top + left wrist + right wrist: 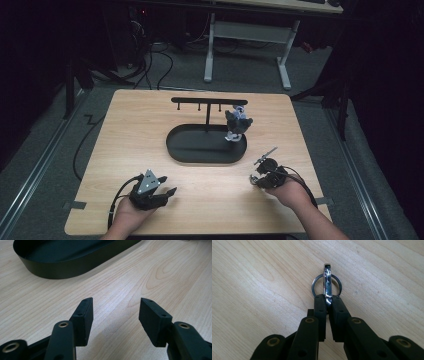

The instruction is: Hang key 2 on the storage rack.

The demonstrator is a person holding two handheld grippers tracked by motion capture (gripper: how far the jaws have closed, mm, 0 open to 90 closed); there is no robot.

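Our right claw [327, 301] clenched on a shiny silver metal clasp with ring [327, 283], long axis pointing straight beyond its tips, our left claw [115, 315] released, empty.

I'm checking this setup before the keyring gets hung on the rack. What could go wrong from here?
1. The right gripper pinches only the end of the metal clip, so the clip and its ring could twist or slip out.
2. A dark charm already hangs at the rack's right end; moving in could knock it.
3. The left gripper is open near the tray, not steadying it, so the stand might shift.
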